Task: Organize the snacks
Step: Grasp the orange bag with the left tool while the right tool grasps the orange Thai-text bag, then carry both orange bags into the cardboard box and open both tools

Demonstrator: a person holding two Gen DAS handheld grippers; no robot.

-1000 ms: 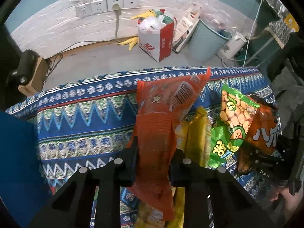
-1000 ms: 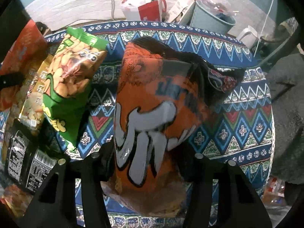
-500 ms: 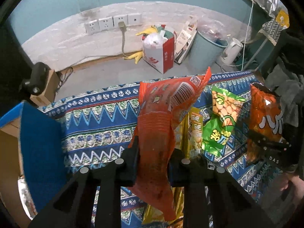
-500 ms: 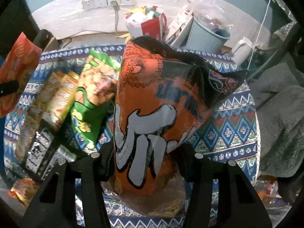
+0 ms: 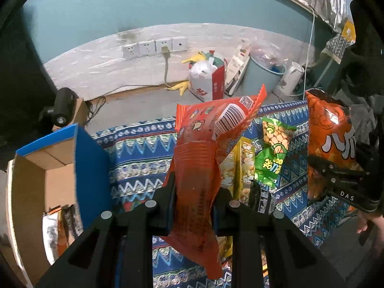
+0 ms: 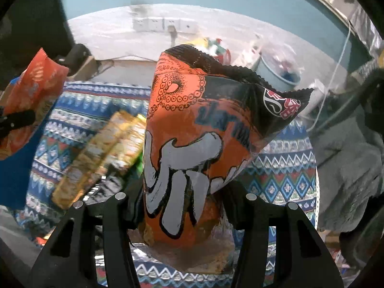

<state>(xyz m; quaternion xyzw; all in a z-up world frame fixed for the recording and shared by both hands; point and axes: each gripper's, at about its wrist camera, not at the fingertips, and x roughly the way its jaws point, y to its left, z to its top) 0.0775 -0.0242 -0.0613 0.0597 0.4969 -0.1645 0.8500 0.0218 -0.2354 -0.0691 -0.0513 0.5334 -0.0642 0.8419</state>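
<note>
Grippers (image 5: 194, 199) (image 6: 182, 206) each clamp a snack bag (image 5: 204, 158) (image 6: 192, 144) above cloth (image 5: 144, 148), box edge (image 5: 79, 144) left.

A: Where does the left wrist camera sit?

B: Just behind its jaws, looking steeply down over the patterned cloth (image 5: 144, 144) toward the wall sockets (image 5: 154, 48) at the top centre; the cardboard box (image 5: 45, 175) is at lower left.

A: And the right wrist view?

B: Same downward slant, very near. Both share the cloth (image 6: 96, 110), sockets (image 6: 165, 24) and blue bin (image 6: 278, 72).
</note>
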